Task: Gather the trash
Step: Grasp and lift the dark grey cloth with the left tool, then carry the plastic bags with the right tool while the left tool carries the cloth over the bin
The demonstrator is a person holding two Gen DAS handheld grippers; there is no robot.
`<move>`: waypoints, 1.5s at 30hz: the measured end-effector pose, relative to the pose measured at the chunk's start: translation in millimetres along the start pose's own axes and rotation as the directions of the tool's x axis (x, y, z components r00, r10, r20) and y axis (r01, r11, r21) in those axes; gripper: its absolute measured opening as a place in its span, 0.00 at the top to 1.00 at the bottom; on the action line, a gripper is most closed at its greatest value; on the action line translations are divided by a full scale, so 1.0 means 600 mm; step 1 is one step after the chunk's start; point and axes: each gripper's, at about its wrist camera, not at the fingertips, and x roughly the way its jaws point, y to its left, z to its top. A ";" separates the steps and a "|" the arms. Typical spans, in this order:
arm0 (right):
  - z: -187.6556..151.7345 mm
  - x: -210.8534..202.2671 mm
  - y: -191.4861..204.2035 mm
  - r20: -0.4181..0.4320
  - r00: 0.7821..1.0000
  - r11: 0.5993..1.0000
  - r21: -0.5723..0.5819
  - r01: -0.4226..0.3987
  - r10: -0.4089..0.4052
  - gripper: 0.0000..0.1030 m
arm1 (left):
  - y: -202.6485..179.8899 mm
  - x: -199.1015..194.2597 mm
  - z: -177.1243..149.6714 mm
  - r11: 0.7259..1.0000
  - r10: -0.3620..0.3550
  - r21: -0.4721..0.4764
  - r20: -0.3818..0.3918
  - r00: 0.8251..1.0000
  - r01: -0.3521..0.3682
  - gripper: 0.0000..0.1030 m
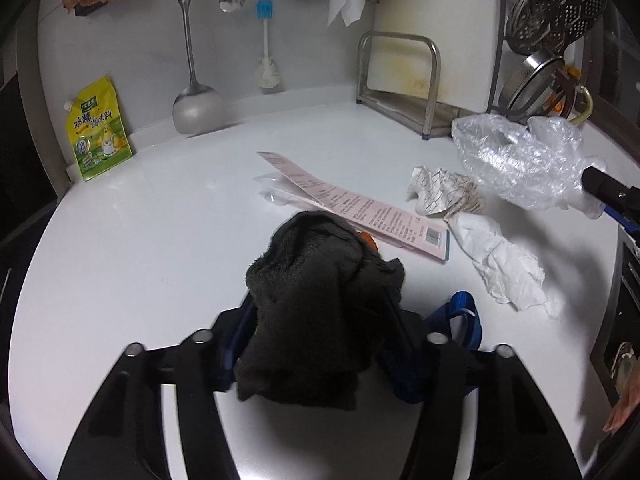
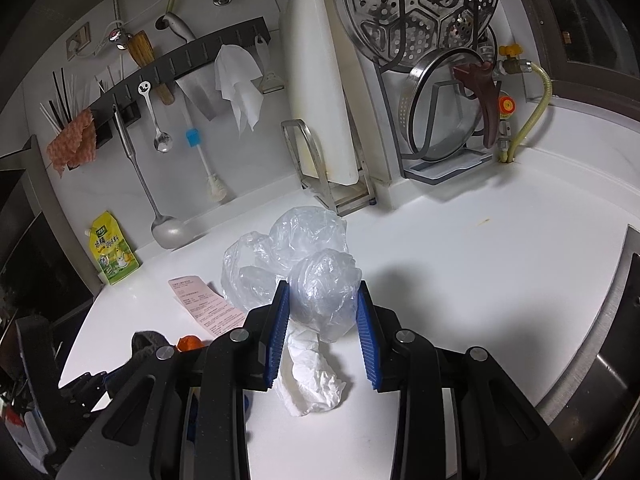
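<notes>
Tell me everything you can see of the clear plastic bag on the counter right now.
The clear plastic bag is thin, translucent, crinkled film, bunched into puffy lobes. It sits on the white counter in front of the metal rack. The right tool is shut on its nearest lobe, blue pads pressing either side. Below that lobe lies a crumpled white tissue; the pink receipt lies beside the bag. Whether anything is inside cannot be told.

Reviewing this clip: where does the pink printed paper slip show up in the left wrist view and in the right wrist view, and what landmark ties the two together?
Left wrist view: the pink paper slip lies diagonally at centre, beyond the dark cloth.
Right wrist view: the pink paper slip sits lower left, partly behind the clear plastic bag.
Shared landmark: the yellow seasoning pouch against the wall.
</notes>
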 end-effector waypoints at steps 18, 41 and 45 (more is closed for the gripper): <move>-0.005 -0.009 0.000 0.022 1.000 1.000 -0.005 0.013 -0.013 0.69 | 0.034 -0.087 0.040 0.999 -0.023 -0.029 0.114 0.993 0.027 0.81; -0.079 -0.166 0.034 0.114 0.993 0.994 -0.097 0.047 -0.036 0.69 | 0.054 -0.239 -0.079 1.000 0.011 0.002 0.166 0.986 -0.012 0.81; -0.121 -0.208 0.056 0.104 0.994 0.992 -0.118 0.045 -0.033 0.69 | 0.056 -0.269 -0.111 1.000 0.011 0.013 0.179 0.984 -0.013 0.81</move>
